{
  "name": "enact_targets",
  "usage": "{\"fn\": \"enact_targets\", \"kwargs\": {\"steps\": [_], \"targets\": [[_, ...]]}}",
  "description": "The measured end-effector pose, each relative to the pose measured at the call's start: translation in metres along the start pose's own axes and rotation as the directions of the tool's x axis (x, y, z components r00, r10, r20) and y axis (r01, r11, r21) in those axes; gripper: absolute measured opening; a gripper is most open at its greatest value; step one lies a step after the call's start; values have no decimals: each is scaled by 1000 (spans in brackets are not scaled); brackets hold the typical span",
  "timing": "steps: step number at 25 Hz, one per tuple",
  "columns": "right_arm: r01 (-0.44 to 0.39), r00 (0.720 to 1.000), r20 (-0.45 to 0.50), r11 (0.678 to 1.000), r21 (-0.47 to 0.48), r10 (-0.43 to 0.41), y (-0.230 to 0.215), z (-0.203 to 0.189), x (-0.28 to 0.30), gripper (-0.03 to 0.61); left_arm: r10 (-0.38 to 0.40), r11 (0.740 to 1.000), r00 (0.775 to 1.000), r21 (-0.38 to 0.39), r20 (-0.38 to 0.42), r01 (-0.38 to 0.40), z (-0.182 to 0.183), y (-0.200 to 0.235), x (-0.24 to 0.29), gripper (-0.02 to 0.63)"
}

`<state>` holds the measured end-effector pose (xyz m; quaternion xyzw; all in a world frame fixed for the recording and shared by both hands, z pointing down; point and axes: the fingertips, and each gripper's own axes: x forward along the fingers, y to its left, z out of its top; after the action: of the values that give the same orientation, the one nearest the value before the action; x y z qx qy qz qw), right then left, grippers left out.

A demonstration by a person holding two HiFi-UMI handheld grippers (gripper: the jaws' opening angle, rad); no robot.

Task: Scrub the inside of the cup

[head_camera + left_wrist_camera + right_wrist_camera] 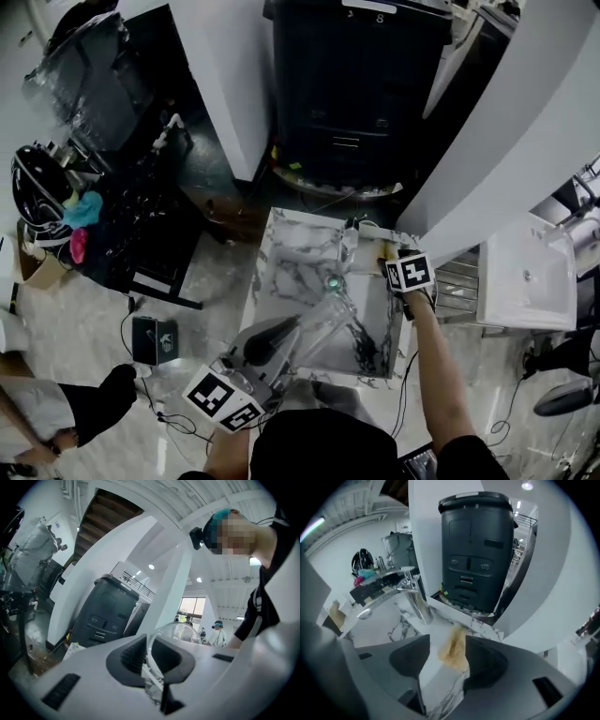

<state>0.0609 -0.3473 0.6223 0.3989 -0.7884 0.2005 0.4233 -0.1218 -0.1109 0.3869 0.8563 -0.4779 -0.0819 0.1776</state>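
A clear glass cup (pixel 322 325) lies tilted over the marble sink (pixel 291 246). My left gripper (pixel 286 342) is shut on its rim. In the left gripper view the cup's rim (pixel 180 632) runs between the two pads of my left gripper (pixel 149 657). My right gripper (pixel 389 258) is at the sink's back right corner, beside the faucet (pixel 350 239). In the right gripper view a tan sponge (pixel 453 649) lies on the marble counter (pixel 433 623) between the open jaws of my right gripper (pixel 447 657), close to the right pad. A gap shows at the left pad.
A large black bin (pixel 356 84) stands behind the sink. White columns rise on both sides of it. A cluttered black table with a helmet (pixel 37 192) is at the left. A white basin unit (pixel 530 277) stands at the right. Another person (pixel 56 412) crouches at lower left.
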Motion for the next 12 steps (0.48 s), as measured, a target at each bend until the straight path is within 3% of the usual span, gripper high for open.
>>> {"fn": "enact_targets", "kwargs": {"steps": [2, 4, 9, 12], "targets": [[72, 994, -84, 996, -47, -76, -9, -4, 22, 187, 17, 1000, 1000, 10, -8, -17, -1, 3, -4, 28], [112, 979, -160, 991, -79, -124, -14, -11, 41, 178, 38, 999, 999, 10, -13, -38, -1, 6, -9, 28], [98, 963, -243, 991, -94, -118, -9, -20, 68, 173, 94, 996, 995, -1, -23, -94, -2, 14, -25, 29], [111, 960, -250, 990, -83, -128, -9, -21, 71, 124, 121, 993, 992, 0, -33, -121, -3, 19, -28, 29]]}}
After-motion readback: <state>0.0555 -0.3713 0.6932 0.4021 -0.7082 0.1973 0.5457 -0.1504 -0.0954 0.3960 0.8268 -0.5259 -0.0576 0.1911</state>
